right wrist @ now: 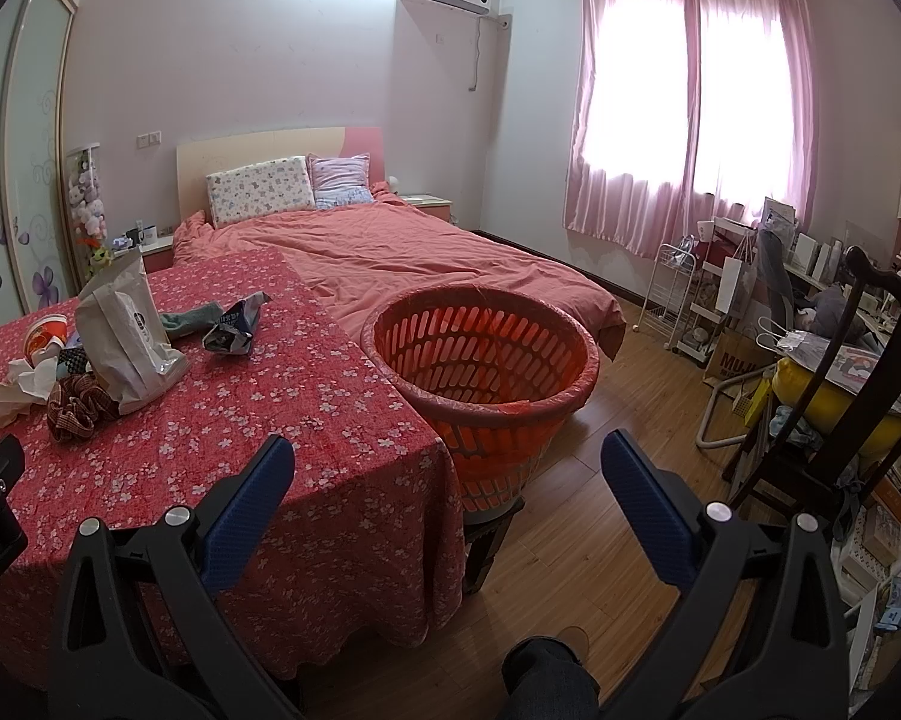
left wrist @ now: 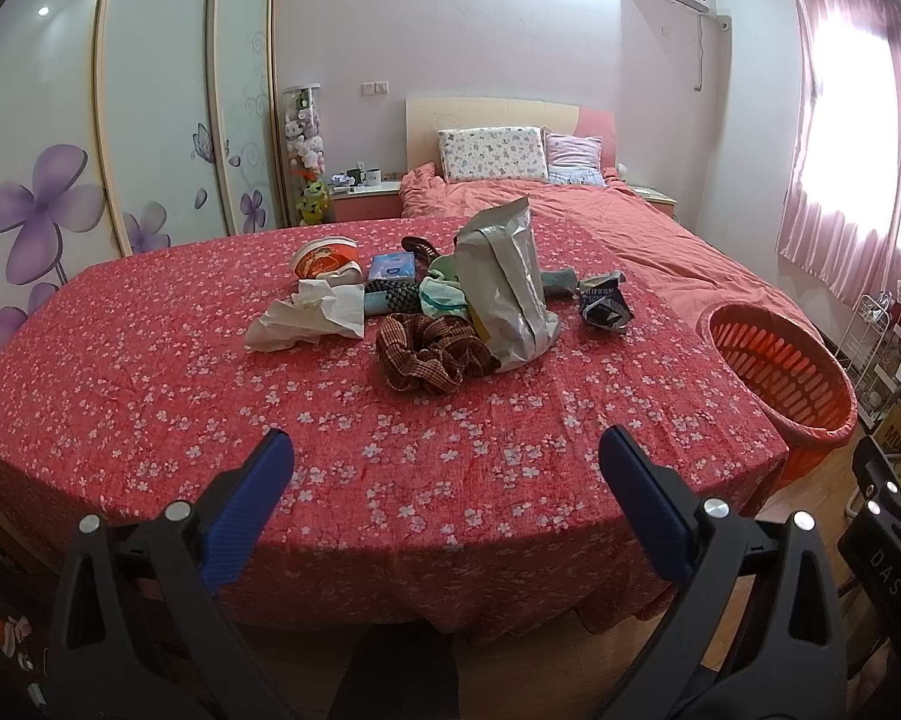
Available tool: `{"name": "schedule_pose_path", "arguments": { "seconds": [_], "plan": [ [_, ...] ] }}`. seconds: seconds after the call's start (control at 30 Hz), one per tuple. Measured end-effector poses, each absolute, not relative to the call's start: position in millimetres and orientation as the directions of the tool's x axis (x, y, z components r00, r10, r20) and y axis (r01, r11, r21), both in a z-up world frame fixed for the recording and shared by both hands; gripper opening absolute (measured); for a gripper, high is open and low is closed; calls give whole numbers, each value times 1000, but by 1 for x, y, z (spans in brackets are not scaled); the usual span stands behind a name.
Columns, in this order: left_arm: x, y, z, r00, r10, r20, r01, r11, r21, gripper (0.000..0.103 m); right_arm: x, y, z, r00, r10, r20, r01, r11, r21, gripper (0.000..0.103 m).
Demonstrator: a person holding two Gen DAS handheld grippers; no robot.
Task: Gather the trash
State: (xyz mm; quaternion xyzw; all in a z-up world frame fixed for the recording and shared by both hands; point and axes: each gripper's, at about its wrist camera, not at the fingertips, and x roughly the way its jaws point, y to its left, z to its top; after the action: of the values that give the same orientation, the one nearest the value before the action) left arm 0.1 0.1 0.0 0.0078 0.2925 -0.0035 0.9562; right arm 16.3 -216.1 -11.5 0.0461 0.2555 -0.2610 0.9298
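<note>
Left tongs [left wrist: 444, 450]: spread wide, nothing between them, held over the near edge of the tabletop [left wrist: 150, 372], which carries a red cloth with small white flowers. Right tongs [right wrist: 447, 456]: likewise spread wide and empty, held above the wooden floor [right wrist: 618, 420] at the tabletop's right corner, facing the basket.

The trash lies in a loose cluster at the middle of the tabletop, well apart from both tongs. Items noted: a crumpled white tissue [left wrist: 309, 315] at the left of the cluster; a paper cup [left wrist: 324, 258] on its side behind it; a small blue packet [left wrist: 393, 267]; a grey bag [left wrist: 507, 285] standing upright; a brown checked cloth [left wrist: 429, 351] just in front of the bag, touching it; a crumpled dark wrapper [left wrist: 603, 303] to the right, apart from the bag.

An orange basket [right wrist: 510, 420], lined with a thin bag, stands just beside the tabletop's right edge. Its visible interior shows no contents. A bed [right wrist: 402, 252] lies beyond.
</note>
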Motion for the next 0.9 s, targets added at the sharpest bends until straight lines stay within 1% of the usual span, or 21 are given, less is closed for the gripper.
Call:
{"name": "schedule_pose_path", "arguments": {
  "seconds": [0.73, 0.9],
  "plan": [
    [-2, 0, 0, 828, -1, -560, 10, 1000, 13, 99, 18, -216, -12, 733, -461, -500, 509, 860, -48, 101],
    [2, 1, -3, 823, 13, -568, -8, 1000, 12, 99, 25, -216, -14, 744, -429, -512, 477, 878, -42, 101]
  ]
}}
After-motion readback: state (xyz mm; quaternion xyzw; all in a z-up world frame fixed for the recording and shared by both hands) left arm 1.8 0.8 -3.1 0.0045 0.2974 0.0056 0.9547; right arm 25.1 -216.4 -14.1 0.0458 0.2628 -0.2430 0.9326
